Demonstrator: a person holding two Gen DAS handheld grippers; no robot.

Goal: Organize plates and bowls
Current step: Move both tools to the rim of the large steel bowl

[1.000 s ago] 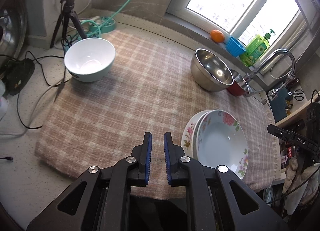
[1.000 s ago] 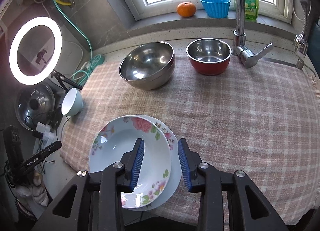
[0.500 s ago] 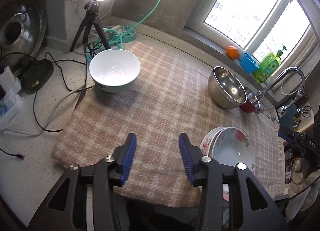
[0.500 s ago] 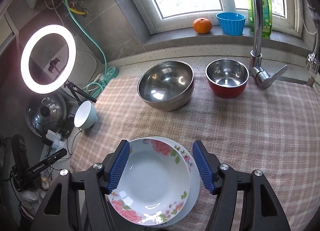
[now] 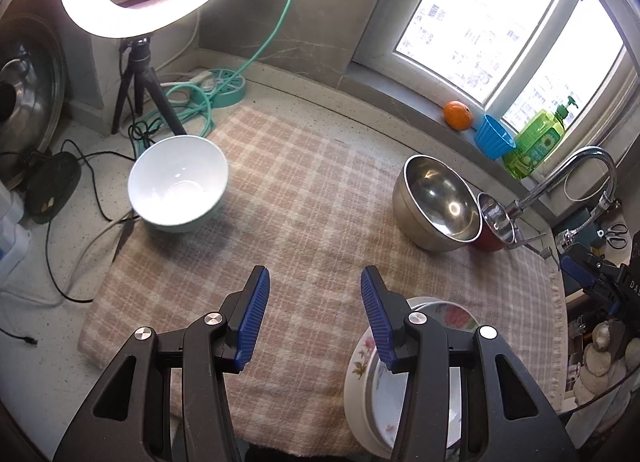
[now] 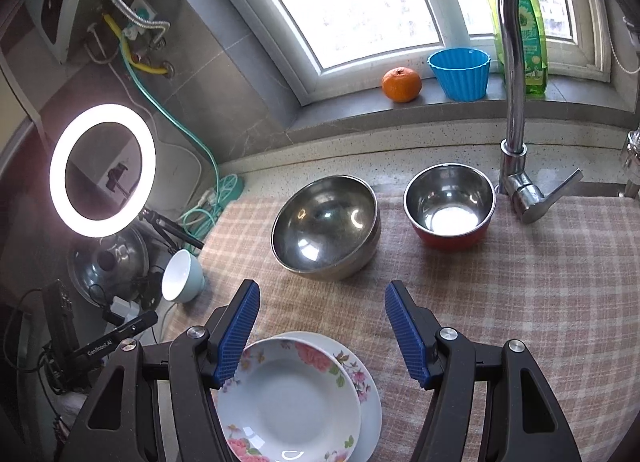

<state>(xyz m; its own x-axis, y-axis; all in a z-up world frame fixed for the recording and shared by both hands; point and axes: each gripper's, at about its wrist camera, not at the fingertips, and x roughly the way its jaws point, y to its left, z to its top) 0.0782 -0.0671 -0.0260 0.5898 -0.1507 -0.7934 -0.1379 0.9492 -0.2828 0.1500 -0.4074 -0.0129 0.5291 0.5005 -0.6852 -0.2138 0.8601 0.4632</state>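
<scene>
My left jaws (image 5: 312, 302) and right jaws (image 6: 320, 326) have just opened and hold nothing, so I should nest the white bowl (image 5: 178, 189), far across the cloth (image 5: 312, 197), gently with the others

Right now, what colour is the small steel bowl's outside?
Red, best seen in the right wrist view.

A home kitchen: a chrome faucet (image 6: 516, 109) beside a window sill with dish soap (image 6: 528, 41), bowls on a checked countertop cloth (image 6: 540, 282).
</scene>
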